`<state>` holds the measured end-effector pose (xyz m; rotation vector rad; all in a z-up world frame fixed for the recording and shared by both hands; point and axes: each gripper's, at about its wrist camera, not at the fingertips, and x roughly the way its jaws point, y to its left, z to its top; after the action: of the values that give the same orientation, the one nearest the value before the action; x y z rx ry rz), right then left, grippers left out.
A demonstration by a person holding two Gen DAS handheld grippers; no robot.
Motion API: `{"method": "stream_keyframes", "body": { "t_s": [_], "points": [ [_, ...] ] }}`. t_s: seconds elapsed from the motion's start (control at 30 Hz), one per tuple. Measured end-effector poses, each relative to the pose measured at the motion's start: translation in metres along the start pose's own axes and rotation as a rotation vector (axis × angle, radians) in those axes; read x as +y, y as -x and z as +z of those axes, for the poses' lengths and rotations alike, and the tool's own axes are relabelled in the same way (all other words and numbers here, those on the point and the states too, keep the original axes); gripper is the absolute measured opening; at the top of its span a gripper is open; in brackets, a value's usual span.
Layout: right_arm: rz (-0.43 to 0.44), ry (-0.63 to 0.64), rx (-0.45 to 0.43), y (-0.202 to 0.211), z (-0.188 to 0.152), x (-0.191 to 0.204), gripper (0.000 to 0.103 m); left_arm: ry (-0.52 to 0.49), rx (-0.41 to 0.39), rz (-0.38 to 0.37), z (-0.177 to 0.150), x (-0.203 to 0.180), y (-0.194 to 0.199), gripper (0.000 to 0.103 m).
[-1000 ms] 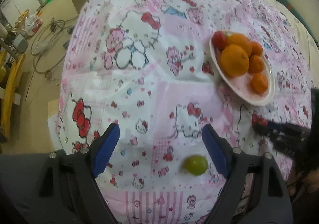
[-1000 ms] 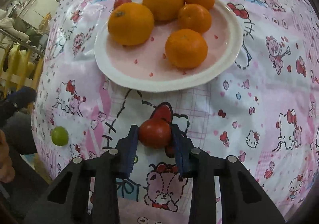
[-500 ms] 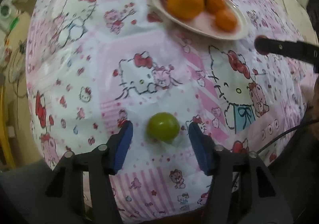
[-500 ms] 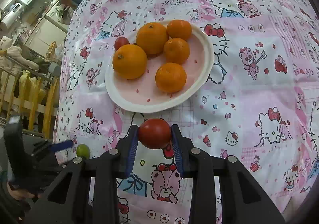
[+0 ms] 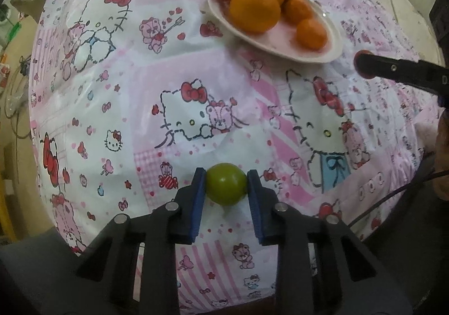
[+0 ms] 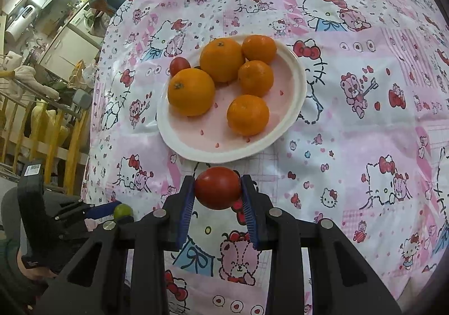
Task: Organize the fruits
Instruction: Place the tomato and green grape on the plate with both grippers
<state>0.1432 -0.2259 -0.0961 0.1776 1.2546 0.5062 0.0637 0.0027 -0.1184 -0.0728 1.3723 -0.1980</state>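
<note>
Cloth: pink-and-white cartoon-print plastic tablecloth point(image 5: 196, 68), under everything.
Plate: round white plate with pink centre point(image 6: 294, 85), five oranges and one small red tomato on it, far of both tongs.
Right tongs point(image 6: 217, 188): clenched on round red tomato point(image 6: 217, 187), lifted, just near of plate rim.
Left tongs point(image 5: 226, 184): jaws just closing, blue pads now pressing small round green fruit point(image 5: 226, 183) between them, low over cloth, well left of plate.
Meaning: both loose fruits gripped, likely ready for plate.

Five oranges point(image 6: 191, 91), two red tomatoes point(image 6: 218, 187), one green fruit point(image 5: 226, 183), one plate point(image 6: 298, 96).
</note>
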Motion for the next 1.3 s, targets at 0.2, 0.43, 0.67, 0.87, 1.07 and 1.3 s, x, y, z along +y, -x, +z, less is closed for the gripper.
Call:
{"method": "stream_keyframes", "body": {
  "t_s": [0.2, 0.43, 0.67, 0.87, 1.07, 1.3],
  "points": [
    [0.018, -0.022, -0.031, 0.011, 0.003, -0.004, 0.035, 0.074, -0.078, -0.061, 0.025, 0.014, 0.037, 0.025],
    [0.045, -0.063, -0.128, 0.038, 0.019, -0.018, 0.035, 0.064, -0.183, -0.031, 0.074, 0.007, 0.072, 0.025],
    [0.066, -0.084, -0.195, 0.057, 0.049, -0.041, 0.035, 0.031, -0.191, -0.038, 0.110, -0.031, 0.054, 0.026],
    [0.053, -0.074, -0.145, 0.041, 0.075, -0.059, 0.035, 0.004, -0.162, -0.022, 0.130, -0.059, 0.024, 0.026],
    [0.052, -0.053, -0.052, 0.006, 0.084, -0.061, 0.035, 0.032, -0.112, -0.026, 0.134, -0.074, -0.015, 0.026],
    [0.028, -0.004, 0.045, -0.032, 0.090, -0.057, 0.035, 0.013, -0.086, 0.003, 0.131, -0.085, -0.048, 0.026]
  ]
}}
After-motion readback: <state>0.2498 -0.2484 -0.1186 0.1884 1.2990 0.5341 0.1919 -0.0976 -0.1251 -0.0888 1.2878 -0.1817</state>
